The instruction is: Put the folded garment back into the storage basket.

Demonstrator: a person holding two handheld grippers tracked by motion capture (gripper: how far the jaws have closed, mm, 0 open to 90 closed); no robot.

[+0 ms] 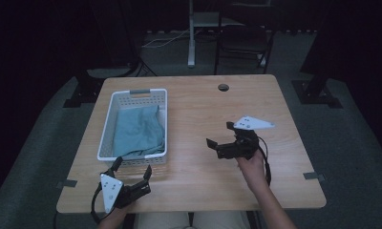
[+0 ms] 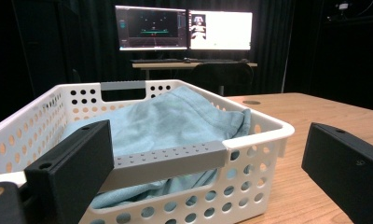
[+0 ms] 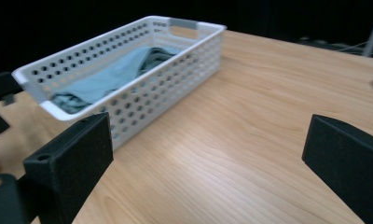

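Note:
A white perforated basket (image 1: 108, 125) stands on the left half of the wooden table (image 1: 256, 102). A crumpled teal cloth (image 1: 137, 131) lies inside it. My left gripper (image 1: 133, 167) is open at the table's front left, just short of the basket's near end. In the left gripper view the left gripper (image 2: 210, 142) faces the basket's grey handle (image 2: 170, 156), with the cloth (image 2: 166, 116) behind it. My right gripper (image 1: 218, 134) is open over bare wood to the right of the basket and holds nothing. In the right gripper view the right gripper (image 3: 208, 140) points toward the basket (image 3: 175, 60).
A round cable hole (image 1: 223, 87) sits near the table's far edge. A dark chair (image 1: 241, 43) and a desk leg (image 1: 192, 38) stand beyond the table. Two lit monitors (image 2: 184, 28) are on a far desk. Tape marks (image 1: 313, 175) sit at the table's side edges.

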